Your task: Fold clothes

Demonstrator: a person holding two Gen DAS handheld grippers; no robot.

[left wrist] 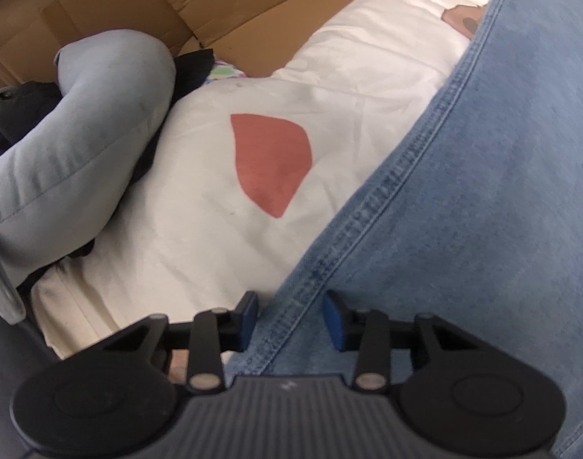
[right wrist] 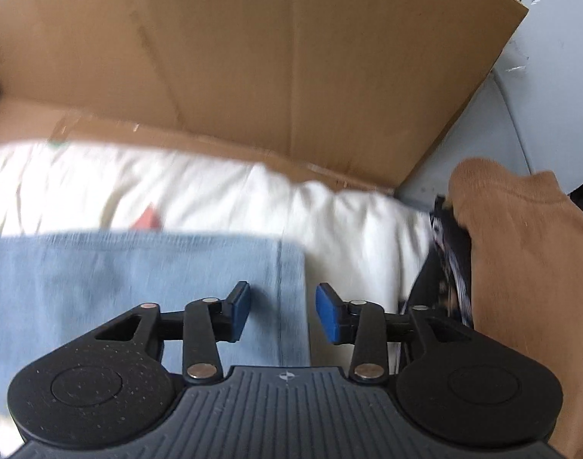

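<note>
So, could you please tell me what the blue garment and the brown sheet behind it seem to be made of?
The blue garment looks like washed denim: matte, faded blue, with a double-stitched seam along its edge. The brown sheet looks like corrugated cardboard: flat, dull tan, with fold creases and a raw cut edge. Both readings are from appearance only.

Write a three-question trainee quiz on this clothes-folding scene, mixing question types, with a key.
1. True or false: the left gripper has its jaws spread over the stitched seam of the blue denim jeans.
2. Which shape is printed on the white cotton sheet? A) green star B) red patch C) black stripe
3. Fill in: behind the sheet stands a brown ______ box.

Key: 1 true; 2 B; 3 cardboard. The right gripper is also open.
</note>
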